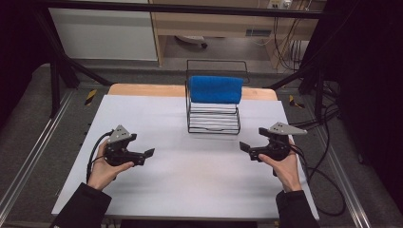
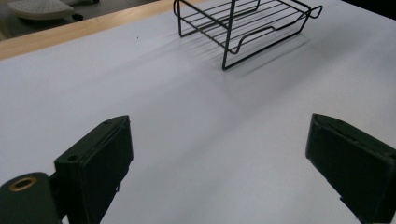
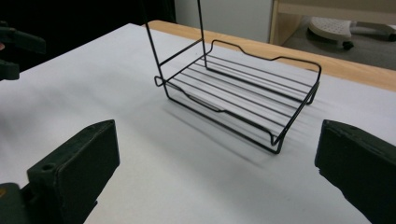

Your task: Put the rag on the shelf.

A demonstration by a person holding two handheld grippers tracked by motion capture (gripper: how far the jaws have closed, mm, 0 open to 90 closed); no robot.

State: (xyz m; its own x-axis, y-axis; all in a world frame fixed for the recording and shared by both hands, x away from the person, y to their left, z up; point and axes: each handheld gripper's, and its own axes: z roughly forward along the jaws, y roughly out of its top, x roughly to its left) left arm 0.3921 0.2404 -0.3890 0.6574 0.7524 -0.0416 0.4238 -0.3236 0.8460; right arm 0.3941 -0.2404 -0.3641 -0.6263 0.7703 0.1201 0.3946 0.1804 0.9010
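White paper-covered desk (image 1: 190, 180), wood edge at far side. Black two-tier wire rack (image 1: 213, 111) at far centre, lower tier bare. Folded blue cloth (image 1: 215, 89) on its top tier: probably soft, light, floppy, so pinch a folded edge. My left gripper (image 1: 148, 153) and right gripper (image 1: 245, 147) hover near-side, jaws spread wide, holding nothing.

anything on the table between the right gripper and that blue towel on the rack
Nothing visible does. The right gripper is open with bare white table between it and the wire rack. The blue towel lies on the rack's upper tier, so only the rack's own black wire frame surrounds it.
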